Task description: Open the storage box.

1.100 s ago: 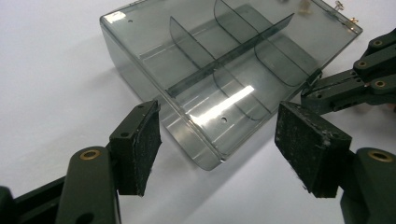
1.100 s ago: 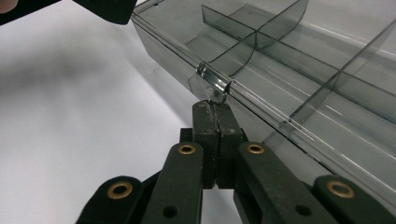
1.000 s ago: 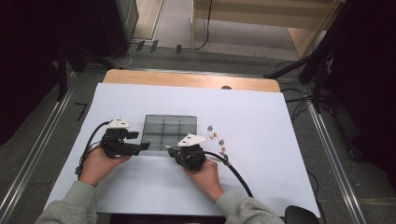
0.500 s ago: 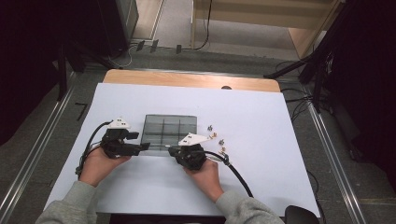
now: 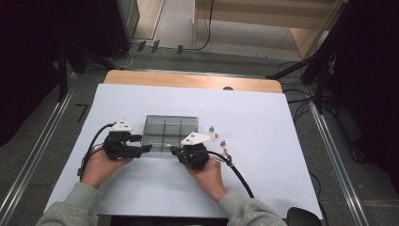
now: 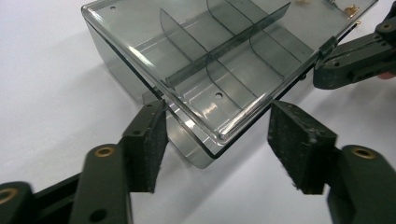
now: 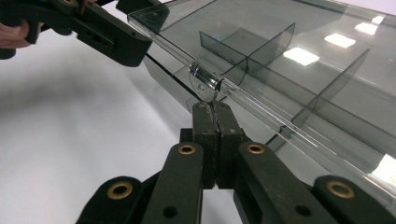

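Observation:
A smoky clear compartment box (image 5: 169, 132) with its lid down lies on the white-covered table. My left gripper (image 5: 145, 143) is at its front left corner. In the left gripper view the jaws (image 6: 219, 140) straddle that corner (image 6: 210, 144); they have just been closing, and the right pad (image 6: 299, 144) still stands off the wall. My right gripper (image 5: 173, 150) is at the box's front edge, shut, with its tips (image 7: 214, 109) right under the small clear latch (image 7: 204, 86). I cannot tell whether they pinch the latch.
Several small metal parts (image 5: 217, 139) lie on the white sheet just right of the box. A black cable (image 5: 237, 172) trails from the right gripper toward the table's front. The table's bare wooden strip (image 5: 188, 81) runs along the back.
The left gripper's jaws have drawn closer around the box's corner. Both hands and the box stay where they were.

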The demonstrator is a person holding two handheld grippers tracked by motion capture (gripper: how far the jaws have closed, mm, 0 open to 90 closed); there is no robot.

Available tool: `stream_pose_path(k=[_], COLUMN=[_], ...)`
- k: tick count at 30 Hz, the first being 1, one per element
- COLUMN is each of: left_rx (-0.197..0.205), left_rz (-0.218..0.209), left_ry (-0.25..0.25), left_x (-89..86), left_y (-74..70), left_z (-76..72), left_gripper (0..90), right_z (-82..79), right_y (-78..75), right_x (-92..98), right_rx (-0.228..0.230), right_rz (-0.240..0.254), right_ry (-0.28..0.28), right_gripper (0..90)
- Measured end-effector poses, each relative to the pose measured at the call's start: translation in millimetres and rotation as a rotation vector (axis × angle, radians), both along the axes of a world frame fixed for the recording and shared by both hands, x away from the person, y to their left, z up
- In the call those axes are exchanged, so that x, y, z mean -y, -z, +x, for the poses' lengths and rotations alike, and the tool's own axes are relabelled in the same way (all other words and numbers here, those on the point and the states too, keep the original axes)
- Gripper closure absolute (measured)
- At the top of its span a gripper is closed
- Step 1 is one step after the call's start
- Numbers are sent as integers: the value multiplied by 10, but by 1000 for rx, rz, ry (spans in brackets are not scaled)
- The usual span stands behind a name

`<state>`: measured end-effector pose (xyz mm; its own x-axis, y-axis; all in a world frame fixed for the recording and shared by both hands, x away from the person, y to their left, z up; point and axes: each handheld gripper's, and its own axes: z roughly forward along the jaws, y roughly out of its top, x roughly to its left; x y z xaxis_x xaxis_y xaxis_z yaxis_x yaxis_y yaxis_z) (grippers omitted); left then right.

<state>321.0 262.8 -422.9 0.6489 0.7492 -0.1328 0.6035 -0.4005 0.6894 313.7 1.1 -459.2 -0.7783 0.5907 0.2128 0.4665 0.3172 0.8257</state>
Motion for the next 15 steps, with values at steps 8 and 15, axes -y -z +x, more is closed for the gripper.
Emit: stream_pose_path(k=[8, 15], left_rx=[18, 27], left_rz=[-15, -21], left_ry=[-8, -5], left_x=[16, -3], left_y=[-15, -44], left_z=[-14, -13], left_gripper=[465, 464], right_z=[6, -16], right_y=[-54, -60], right_x=[27, 61], right_rx=[2, -8], right_rz=[-3, -22], right_ry=[-4, -14], right_gripper=[896, 832])
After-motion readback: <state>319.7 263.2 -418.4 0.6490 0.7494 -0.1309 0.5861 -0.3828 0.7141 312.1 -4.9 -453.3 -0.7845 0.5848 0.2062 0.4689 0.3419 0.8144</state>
